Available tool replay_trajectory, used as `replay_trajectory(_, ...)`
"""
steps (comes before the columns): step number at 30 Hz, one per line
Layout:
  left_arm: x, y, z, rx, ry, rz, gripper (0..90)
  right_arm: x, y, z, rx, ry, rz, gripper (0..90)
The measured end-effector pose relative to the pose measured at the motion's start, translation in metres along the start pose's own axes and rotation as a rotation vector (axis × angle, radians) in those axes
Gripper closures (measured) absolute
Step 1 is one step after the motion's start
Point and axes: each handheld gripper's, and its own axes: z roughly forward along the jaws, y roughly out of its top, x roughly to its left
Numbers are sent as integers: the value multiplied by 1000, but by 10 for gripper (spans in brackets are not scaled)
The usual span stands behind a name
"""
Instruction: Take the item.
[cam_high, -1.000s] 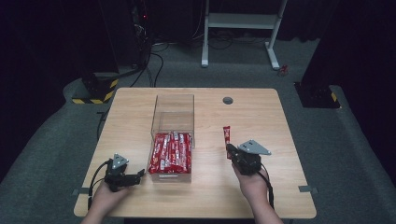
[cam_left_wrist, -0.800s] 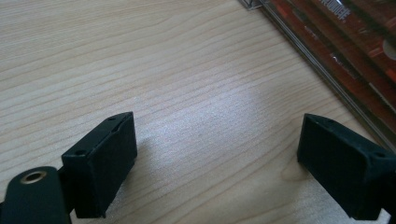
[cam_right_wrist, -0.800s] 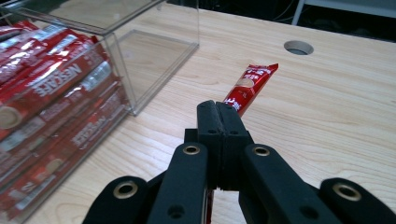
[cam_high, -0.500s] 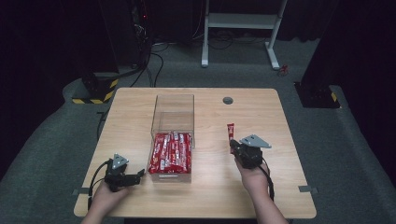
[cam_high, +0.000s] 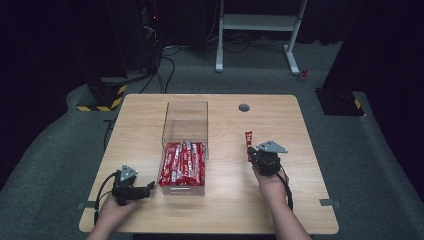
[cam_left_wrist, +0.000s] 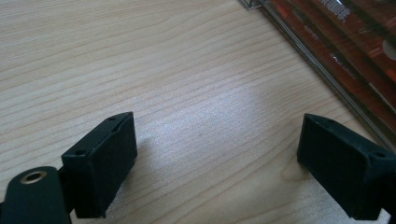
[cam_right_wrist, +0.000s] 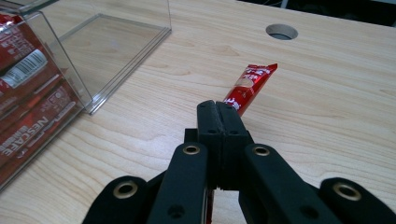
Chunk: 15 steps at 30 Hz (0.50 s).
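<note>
My right gripper (cam_high: 251, 149) is shut on a red sachet stick (cam_high: 248, 137), whose free end points away from the person just above the table, right of the box. In the right gripper view the jaws (cam_right_wrist: 218, 109) are pressed together on the sachet stick (cam_right_wrist: 252, 81). A clear plastic box (cam_high: 185, 117) stands mid-table; its near half holds several red sachets (cam_high: 182, 162). My left gripper (cam_high: 149, 187) rests open near the box's front left corner. In the left gripper view its jaws (cam_left_wrist: 217, 158) stand wide over bare wood, with the box's edge (cam_left_wrist: 327, 79) at the upper right.
A round cable hole (cam_high: 244, 107) sits in the wooden table (cam_high: 300, 210) at the far middle-right, also seen as the hole (cam_right_wrist: 281, 31) beyond the sachet. The box's empty far half (cam_right_wrist: 116, 46) lies to the left in the right gripper view. Dark floor surrounds the table.
My right hand has shifted slightly to the right and away from the person, carrying the sachet stick. The left hand has stayed where it was.
</note>
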Motion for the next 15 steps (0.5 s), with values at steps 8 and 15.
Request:
replay_trajectory(8, 0, 0, 0, 1, 0, 1, 121, -2, -1, 6, 7, -6, 4, 900)
replay_trajectory(15, 0, 0, 0, 0, 0, 0, 121, -5, -3, 16, 25, -15, 9, 900)
